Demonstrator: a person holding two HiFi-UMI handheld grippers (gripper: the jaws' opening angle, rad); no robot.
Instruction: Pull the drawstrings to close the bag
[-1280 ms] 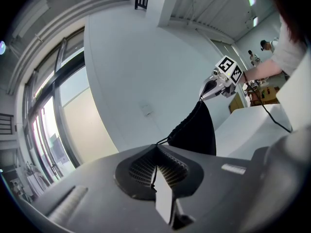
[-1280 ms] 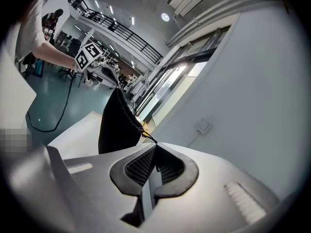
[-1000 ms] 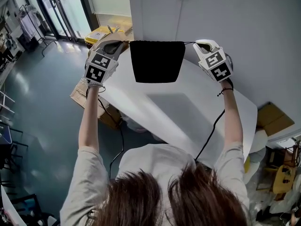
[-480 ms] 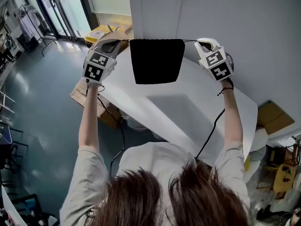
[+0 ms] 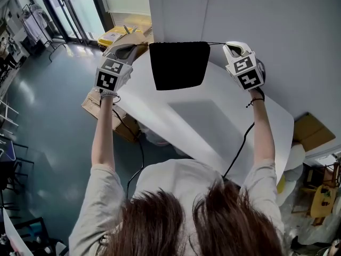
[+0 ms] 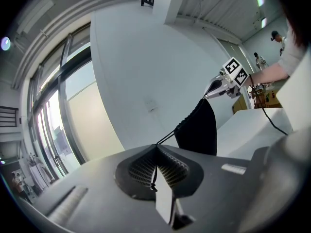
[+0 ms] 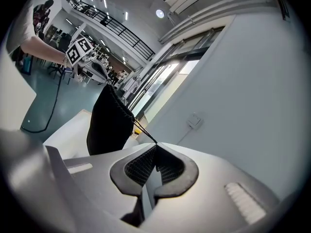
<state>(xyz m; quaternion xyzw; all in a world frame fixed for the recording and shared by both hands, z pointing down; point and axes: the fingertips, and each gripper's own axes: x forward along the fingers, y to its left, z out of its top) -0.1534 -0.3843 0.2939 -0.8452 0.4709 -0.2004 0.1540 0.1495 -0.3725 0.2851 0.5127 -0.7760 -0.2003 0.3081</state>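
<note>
Jaws of the left gripper (image 5: 140,46) are clamped tight on the left drawstring (image 6: 166,138), which runs taut from its tips across to the bag (image 5: 179,64). The bag hangs black between the two grippers, level with their tips, top hem ruffled, clear of the white table (image 5: 224,132) below. The right gripper (image 5: 227,46) is likewise pinched closed on the right drawstring (image 7: 144,130), taut from its tips back to the bag.
</note>
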